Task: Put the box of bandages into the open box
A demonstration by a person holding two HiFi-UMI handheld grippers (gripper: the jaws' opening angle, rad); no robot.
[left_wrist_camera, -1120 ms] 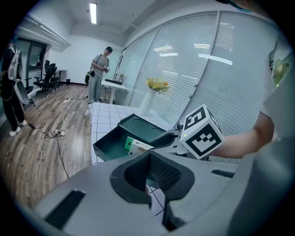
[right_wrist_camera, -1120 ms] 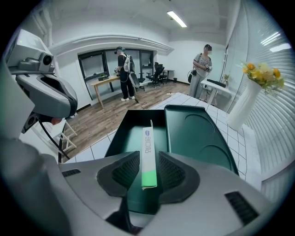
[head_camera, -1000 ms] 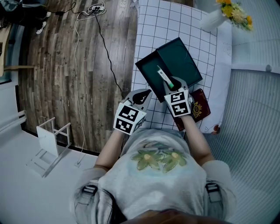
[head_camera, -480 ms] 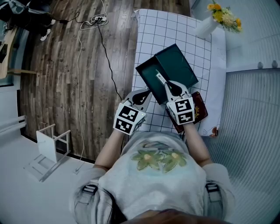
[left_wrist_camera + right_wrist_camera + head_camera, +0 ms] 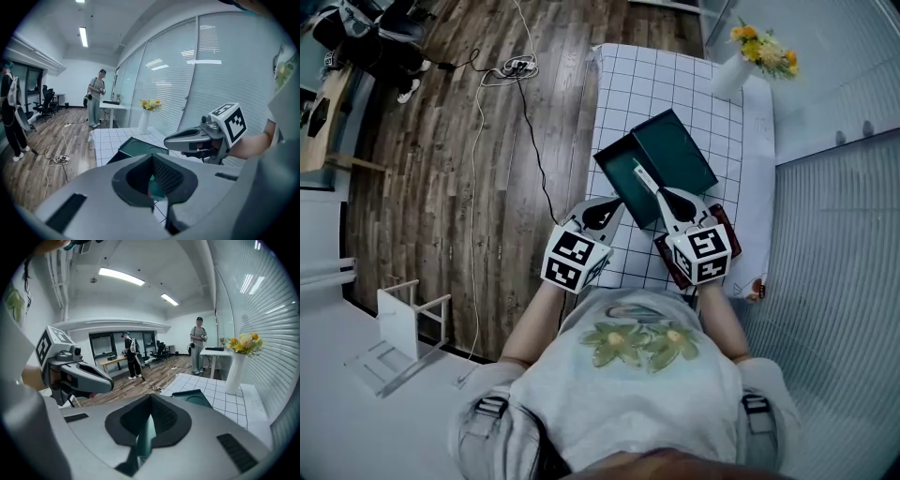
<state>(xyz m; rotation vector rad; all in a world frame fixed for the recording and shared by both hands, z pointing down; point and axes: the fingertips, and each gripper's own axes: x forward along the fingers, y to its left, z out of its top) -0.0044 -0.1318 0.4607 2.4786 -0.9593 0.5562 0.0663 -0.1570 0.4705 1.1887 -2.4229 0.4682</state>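
Note:
The open box [image 5: 677,148] is dark green and lies on the grid-patterned tablecloth [image 5: 628,84] with its lid part [image 5: 617,172] spread to the left. My right gripper [image 5: 659,192] hovers at the box's near edge, shut on the box of bandages [image 5: 641,174], a thin white and green pack sticking out over the lid part. In the right gripper view the pack [image 5: 145,439] shows as a pale green strip pinched between the jaws of the right gripper [image 5: 149,401]. My left gripper [image 5: 612,206] stays shut and empty just left of the box; it [image 5: 152,161] looks toward the box [image 5: 138,147].
A maroon booklet [image 5: 724,234] lies under my right gripper at the table's near right. A white vase of yellow flowers [image 5: 741,56] stands at the far right corner. Cables [image 5: 511,67] run over the wooden floor on the left. A person [image 5: 198,345] stands far off.
My right gripper's jaws have closed on the bandage pack, which lay between open jaws a second ago. The right hand has drawn slightly back and right. The left gripper has stayed put.

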